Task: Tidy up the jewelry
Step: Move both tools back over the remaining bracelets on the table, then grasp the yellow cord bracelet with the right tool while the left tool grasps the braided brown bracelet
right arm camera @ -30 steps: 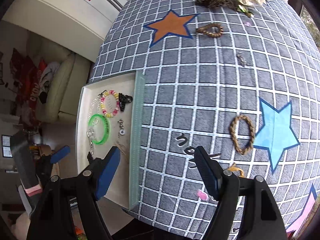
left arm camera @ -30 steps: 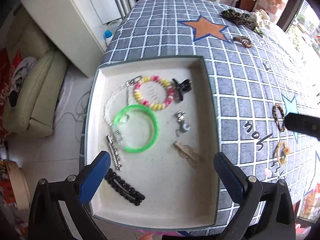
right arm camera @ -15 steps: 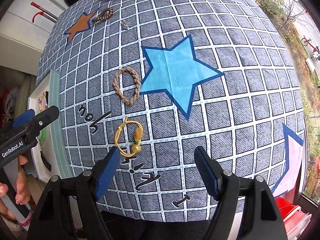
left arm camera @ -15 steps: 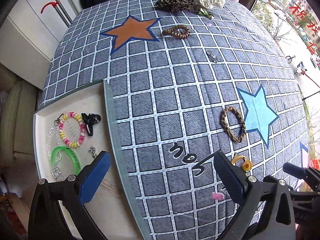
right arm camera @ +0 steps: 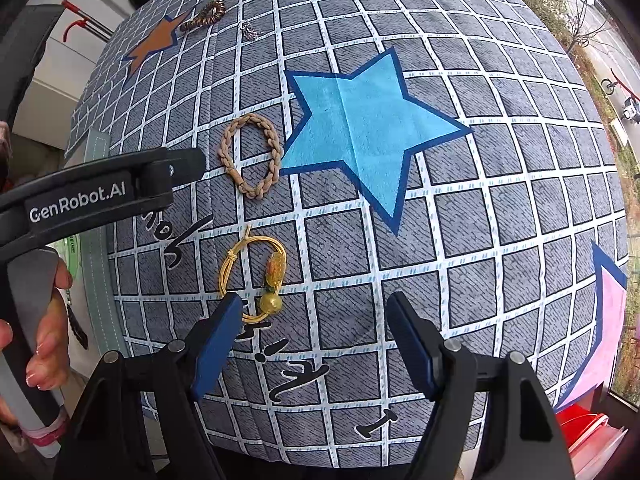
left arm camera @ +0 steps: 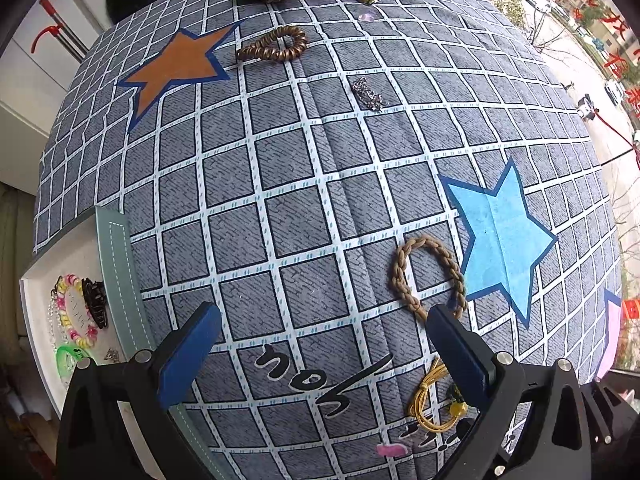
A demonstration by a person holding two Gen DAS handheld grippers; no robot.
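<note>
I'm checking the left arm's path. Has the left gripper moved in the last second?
Yes. The left gripper has swung right, off the tray, over the cloth toward the braided band beside the blue star. Jaws open.

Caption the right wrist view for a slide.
Open right tool hovers by a gold cord bracelet on the grid tablecloth, braided band beyond.

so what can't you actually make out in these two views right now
- Tray, left wrist view: cut off by the frame edge and the left claw; most contents unseen.
- Gold cord bracelet, left wrist view: partly behind a claw finger.
- Silver trinket, both views: too small to identify.
- Tray, right wrist view: hidden behind the left claw's body.
</note>
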